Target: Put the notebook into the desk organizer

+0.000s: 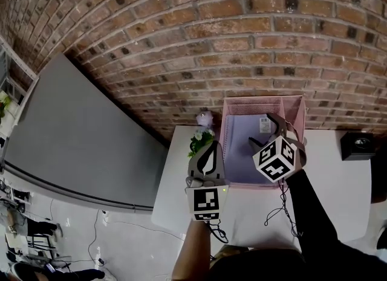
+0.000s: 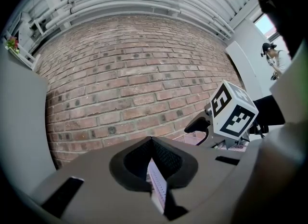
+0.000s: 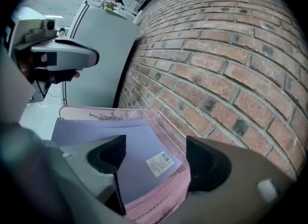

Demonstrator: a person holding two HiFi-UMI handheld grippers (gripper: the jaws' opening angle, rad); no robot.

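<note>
The lilac notebook [image 1: 243, 148] lies inside the pink mesh organizer [image 1: 263, 98], which stands on the white worktop [image 1: 338, 196] against the brick wall [image 1: 211, 44]. The right hand-held gripper [image 3: 155, 142] has its jaws wide apart and grips nothing, with the notebook's labelled corner and the organizer's near wall between them. The left hand-held gripper [image 2: 152, 143] hangs just left of the organizer near a small plant [image 1: 201, 136], its jaw tips meeting.
</note>
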